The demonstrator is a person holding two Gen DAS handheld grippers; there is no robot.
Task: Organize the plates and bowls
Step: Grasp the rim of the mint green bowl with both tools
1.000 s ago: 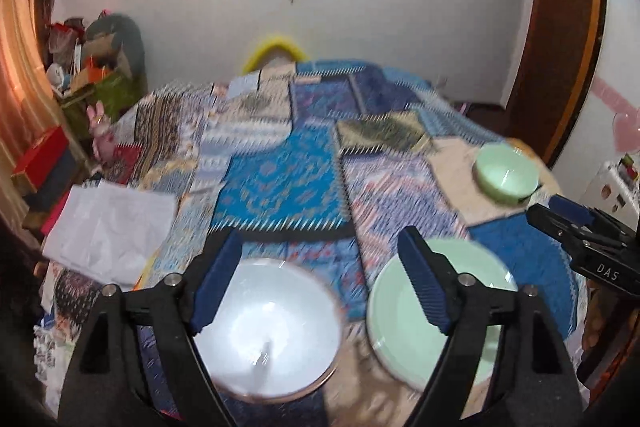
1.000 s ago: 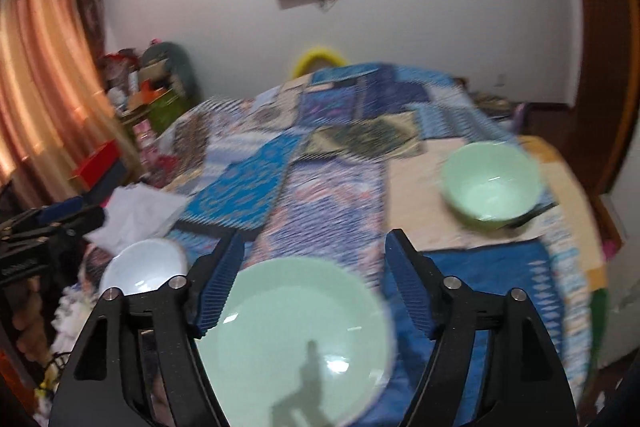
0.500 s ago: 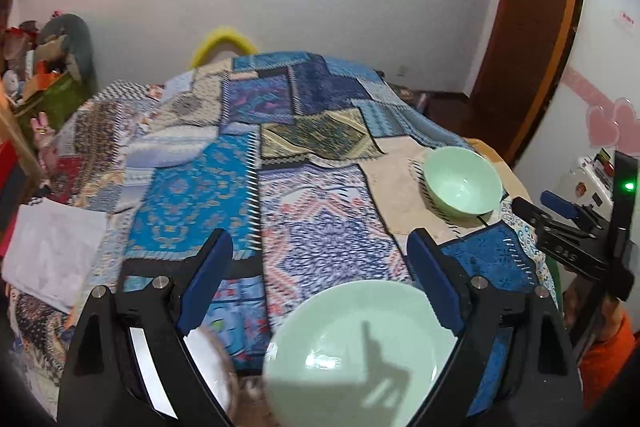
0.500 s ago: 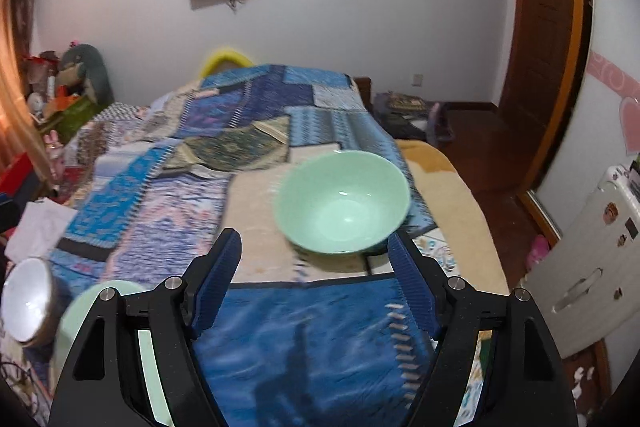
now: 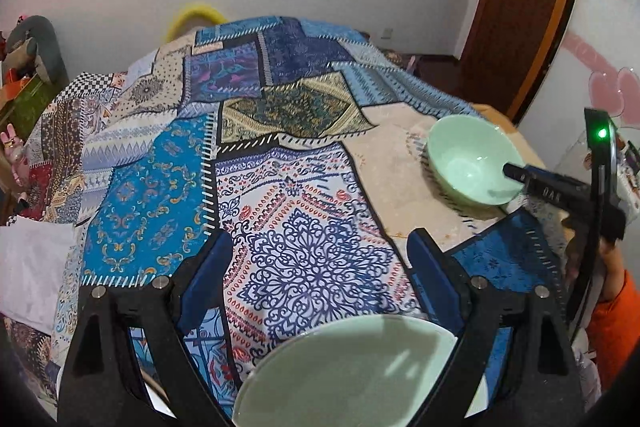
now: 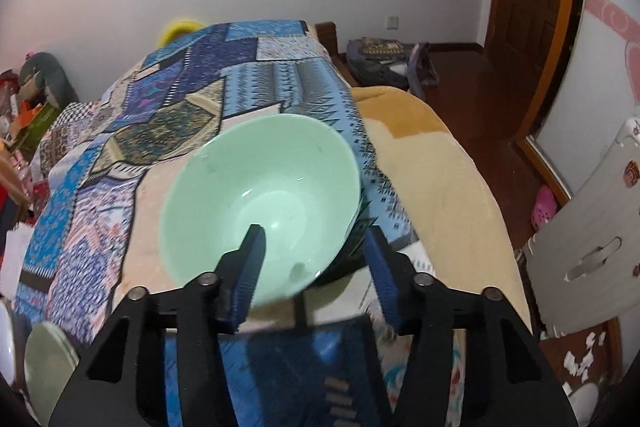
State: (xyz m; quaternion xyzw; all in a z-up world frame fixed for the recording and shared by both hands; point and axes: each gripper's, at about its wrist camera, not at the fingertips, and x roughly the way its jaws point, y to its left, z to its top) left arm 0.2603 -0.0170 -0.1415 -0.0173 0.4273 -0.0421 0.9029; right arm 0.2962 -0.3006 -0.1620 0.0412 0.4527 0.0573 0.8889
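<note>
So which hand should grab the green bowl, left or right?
Right, probably. The right gripper is open and already straddles the green bowl's near rim, one finger inside. The left gripper is open over the green plate, farther from the bowl.

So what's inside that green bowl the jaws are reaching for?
No food shows inside the green bowl: only a few small dark specks and one finger of the right gripper, dipped over the near rim. That finger hides a strip of the bottom.
</note>
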